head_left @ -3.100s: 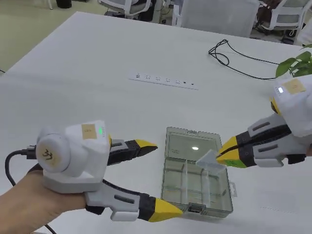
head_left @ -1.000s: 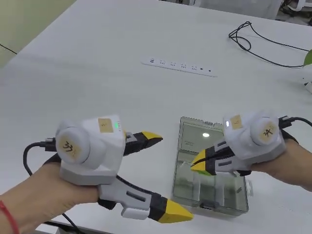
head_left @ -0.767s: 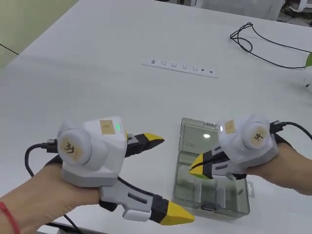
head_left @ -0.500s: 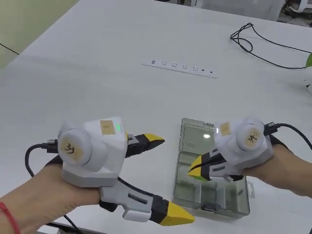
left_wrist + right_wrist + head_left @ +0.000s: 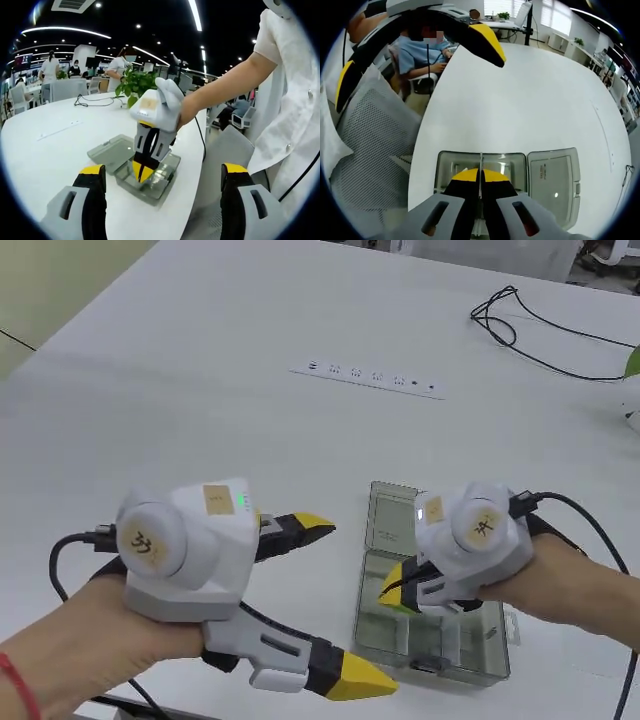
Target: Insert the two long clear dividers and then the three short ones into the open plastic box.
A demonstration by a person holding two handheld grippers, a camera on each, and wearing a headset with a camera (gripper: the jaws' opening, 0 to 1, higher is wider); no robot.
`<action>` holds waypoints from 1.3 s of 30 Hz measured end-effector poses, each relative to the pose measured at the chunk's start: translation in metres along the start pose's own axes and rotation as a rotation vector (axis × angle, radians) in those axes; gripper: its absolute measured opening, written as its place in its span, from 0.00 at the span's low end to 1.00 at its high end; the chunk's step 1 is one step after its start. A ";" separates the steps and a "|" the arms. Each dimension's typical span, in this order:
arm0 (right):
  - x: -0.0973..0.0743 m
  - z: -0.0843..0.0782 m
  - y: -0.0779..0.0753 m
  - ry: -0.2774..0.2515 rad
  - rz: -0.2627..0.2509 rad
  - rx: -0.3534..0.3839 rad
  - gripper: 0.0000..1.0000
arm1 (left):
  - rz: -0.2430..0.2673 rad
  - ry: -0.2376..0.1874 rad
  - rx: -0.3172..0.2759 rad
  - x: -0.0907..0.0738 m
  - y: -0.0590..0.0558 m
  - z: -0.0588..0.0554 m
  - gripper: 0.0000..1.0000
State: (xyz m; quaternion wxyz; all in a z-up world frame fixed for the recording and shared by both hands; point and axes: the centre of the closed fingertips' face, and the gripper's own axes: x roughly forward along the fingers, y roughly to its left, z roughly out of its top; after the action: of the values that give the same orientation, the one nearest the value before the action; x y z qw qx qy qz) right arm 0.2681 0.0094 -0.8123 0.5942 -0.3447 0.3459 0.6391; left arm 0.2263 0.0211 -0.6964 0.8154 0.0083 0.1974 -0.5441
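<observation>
Over the box (image 5: pixel 378 632), right gripper (image 5: pixel 390 590) holds divider (image 5: pixel 481 162) edge-on.

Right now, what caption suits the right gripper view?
Right gripper, shut on a clear divider, pointing into the open plastic box.

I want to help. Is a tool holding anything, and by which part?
The right tool pinches a clear divider by its upper edge; the left tool is open and empty.

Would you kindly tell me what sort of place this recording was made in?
Most likely an open-plan office. The work sits on a large white table with a power strip on it, beside a potted plant. Behind it are office chairs and people under long strip lights.
</observation>
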 end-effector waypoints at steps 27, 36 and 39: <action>-0.004 0.004 -0.002 -0.008 -0.053 0.053 0.11 | -0.001 0.004 0.018 -0.003 -0.003 0.004 0.98; -0.037 0.022 -0.006 -0.126 -0.108 0.113 0.15 | 0.006 0.006 0.023 -0.005 -0.005 0.005 0.98; -0.052 0.025 -0.005 -0.178 -0.128 0.144 0.17 | 0.009 0.009 0.026 -0.007 -0.006 0.005 0.98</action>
State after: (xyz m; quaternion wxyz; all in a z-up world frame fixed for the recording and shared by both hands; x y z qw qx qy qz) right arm 0.2757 0.0038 -0.7553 0.6852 -0.2645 0.3143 0.6014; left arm 0.2198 0.0237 -0.6885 0.8168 0.0225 0.1940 -0.5429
